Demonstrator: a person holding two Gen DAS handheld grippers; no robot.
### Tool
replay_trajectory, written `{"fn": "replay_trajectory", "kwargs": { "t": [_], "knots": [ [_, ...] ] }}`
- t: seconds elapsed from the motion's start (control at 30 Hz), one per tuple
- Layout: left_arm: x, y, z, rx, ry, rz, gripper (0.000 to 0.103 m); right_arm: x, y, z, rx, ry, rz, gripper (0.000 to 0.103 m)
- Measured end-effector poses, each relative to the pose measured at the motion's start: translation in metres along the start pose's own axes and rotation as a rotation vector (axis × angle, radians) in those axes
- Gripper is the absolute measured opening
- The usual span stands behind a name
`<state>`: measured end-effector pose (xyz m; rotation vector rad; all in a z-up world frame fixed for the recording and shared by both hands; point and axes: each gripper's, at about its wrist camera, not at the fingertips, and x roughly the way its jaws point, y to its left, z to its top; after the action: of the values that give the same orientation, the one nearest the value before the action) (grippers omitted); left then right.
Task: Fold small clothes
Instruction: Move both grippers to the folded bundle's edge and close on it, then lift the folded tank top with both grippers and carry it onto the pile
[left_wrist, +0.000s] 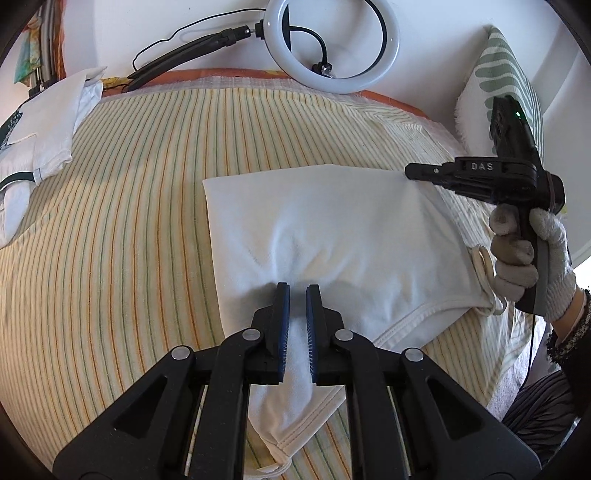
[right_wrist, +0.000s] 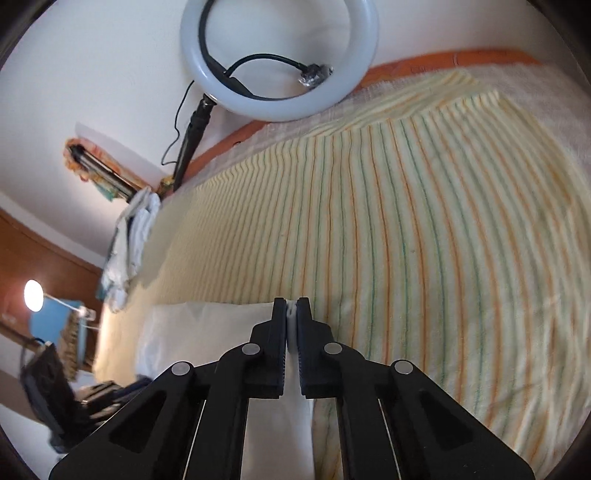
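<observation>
A white garment with a hemmed waistband and a drawstring lies folded over on the striped bed cover. My left gripper is shut on a bunched fold at its near edge, and fabric runs down between the blue pads. A gloved hand holds my right gripper at the garment's far right corner. In the right wrist view that gripper is shut on a thin strip of the white garment, which spreads to its left.
A ring light on a black stand leans over the far edge of the bed. A pile of white clothes lies at the far left. A green-patterned pillow stands against the wall at the right. Striped cover stretches beyond the garment.
</observation>
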<state>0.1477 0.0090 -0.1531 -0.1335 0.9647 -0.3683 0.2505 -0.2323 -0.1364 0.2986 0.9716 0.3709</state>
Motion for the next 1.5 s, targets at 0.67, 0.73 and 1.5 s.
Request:
{"fn": "replay_trajectory", "kwargs": {
  "t": [0.67, 0.73, 1.5],
  "knots": [
    [-0.020, 0.095, -0.018, -0.483, 0.002, -0.273, 0.041, -0.048, -0.037, -0.037, 0.126, 0.071, 0.147, 0.040],
    [-0.014, 0.096, -0.017, -0.502, 0.015, -0.295, 0.041, -0.047, -0.040, -0.039, 0.133, 0.084, 0.162, 0.040],
    [0.022, 0.081, 0.008, -0.488, 0.052, -0.321, 0.026, -0.013, -0.022, -0.044, 0.145, 0.196, 0.284, 0.019]
  ]
}}
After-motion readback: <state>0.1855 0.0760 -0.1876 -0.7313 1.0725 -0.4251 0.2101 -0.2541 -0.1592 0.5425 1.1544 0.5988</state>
